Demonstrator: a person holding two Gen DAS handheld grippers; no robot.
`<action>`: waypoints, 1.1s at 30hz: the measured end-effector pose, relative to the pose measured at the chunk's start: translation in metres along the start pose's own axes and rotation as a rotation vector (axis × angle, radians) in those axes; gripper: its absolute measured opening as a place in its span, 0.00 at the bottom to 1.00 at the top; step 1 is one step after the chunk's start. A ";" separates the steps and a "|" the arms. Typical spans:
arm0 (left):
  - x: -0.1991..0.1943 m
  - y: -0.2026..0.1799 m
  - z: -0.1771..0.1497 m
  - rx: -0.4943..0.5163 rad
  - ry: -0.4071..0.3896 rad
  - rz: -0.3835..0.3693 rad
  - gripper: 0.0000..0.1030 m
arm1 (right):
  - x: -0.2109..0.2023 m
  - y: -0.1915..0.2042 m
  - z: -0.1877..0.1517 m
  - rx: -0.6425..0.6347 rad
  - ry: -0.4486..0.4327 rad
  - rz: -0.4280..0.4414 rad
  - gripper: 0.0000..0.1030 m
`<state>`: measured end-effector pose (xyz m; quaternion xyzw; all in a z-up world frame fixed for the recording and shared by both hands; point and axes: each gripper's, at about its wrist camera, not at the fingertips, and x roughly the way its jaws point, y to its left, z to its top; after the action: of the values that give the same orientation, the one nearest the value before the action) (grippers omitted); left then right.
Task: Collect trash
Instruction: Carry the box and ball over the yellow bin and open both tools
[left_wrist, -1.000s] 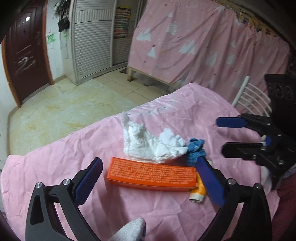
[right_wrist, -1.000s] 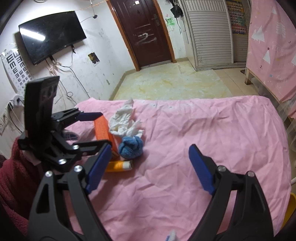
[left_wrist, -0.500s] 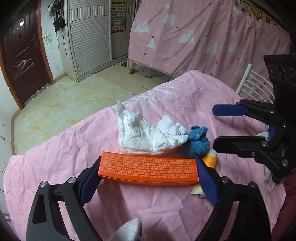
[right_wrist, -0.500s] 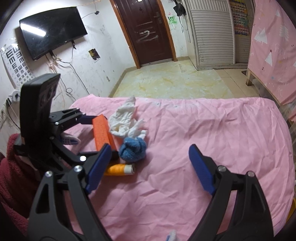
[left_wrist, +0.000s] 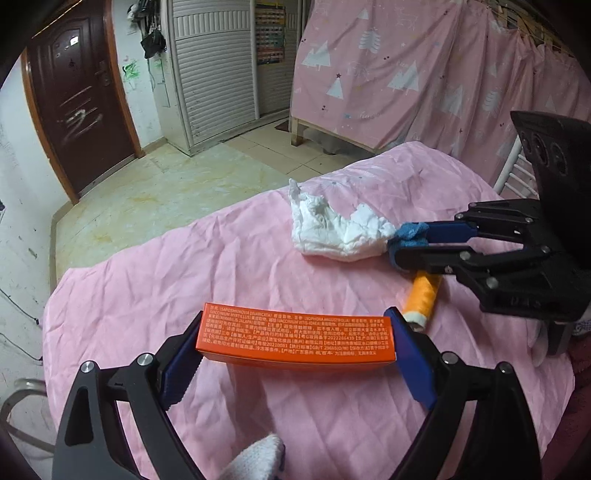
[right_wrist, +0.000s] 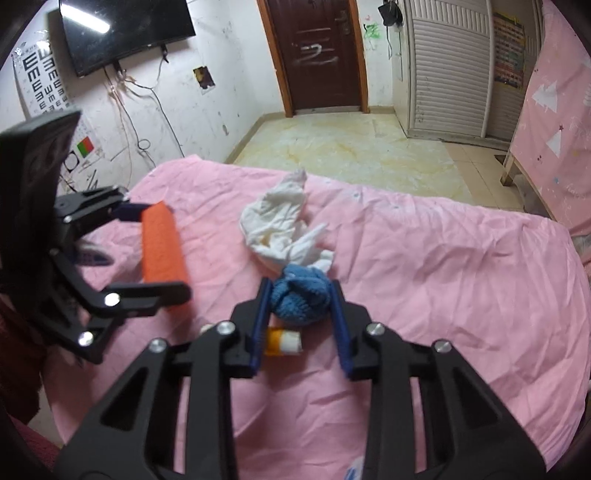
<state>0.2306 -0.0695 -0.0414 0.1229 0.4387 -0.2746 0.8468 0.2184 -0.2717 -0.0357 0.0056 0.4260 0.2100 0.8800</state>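
Observation:
My left gripper (left_wrist: 295, 322) is shut on the two ends of a long orange box (left_wrist: 295, 341) and holds it a little above the pink cloth (left_wrist: 221, 273). In the right wrist view, that left gripper (right_wrist: 155, 254) grips the orange box (right_wrist: 160, 243) at the left. The jaws of my right gripper (right_wrist: 299, 291) are closing, and its pads press on a blue knitted ball (right_wrist: 299, 301). A crumpled white tissue (right_wrist: 284, 229) lies just beyond the ball. Under the right gripper lies an orange thread spool (right_wrist: 282, 341), which also shows in the left wrist view (left_wrist: 423, 291).
The pink-covered table ends at a tiled floor (left_wrist: 166, 192) on its far side. A white chair (left_wrist: 517, 177) stands at its right edge, with pink curtains (left_wrist: 406, 81) behind. On the wall at the left hangs a television (right_wrist: 125, 33). A gloved fingertip (left_wrist: 258, 458) shows below the left gripper.
My left gripper closed on the orange box and lifted it off the cloth. My right gripper moved in over the blue ball and closed from wide open onto it.

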 end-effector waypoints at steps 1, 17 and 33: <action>-0.004 -0.001 -0.002 -0.003 -0.004 0.003 0.80 | -0.003 0.000 -0.001 0.001 -0.009 -0.001 0.28; -0.054 -0.062 0.005 0.056 -0.079 0.025 0.80 | -0.089 -0.024 -0.027 0.088 -0.167 -0.008 0.28; -0.045 -0.178 0.038 0.198 -0.100 -0.054 0.80 | -0.190 -0.122 -0.108 0.282 -0.304 -0.121 0.29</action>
<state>0.1331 -0.2166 0.0232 0.1803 0.3700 -0.3451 0.8435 0.0778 -0.4718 0.0144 0.1348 0.3130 0.0918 0.9356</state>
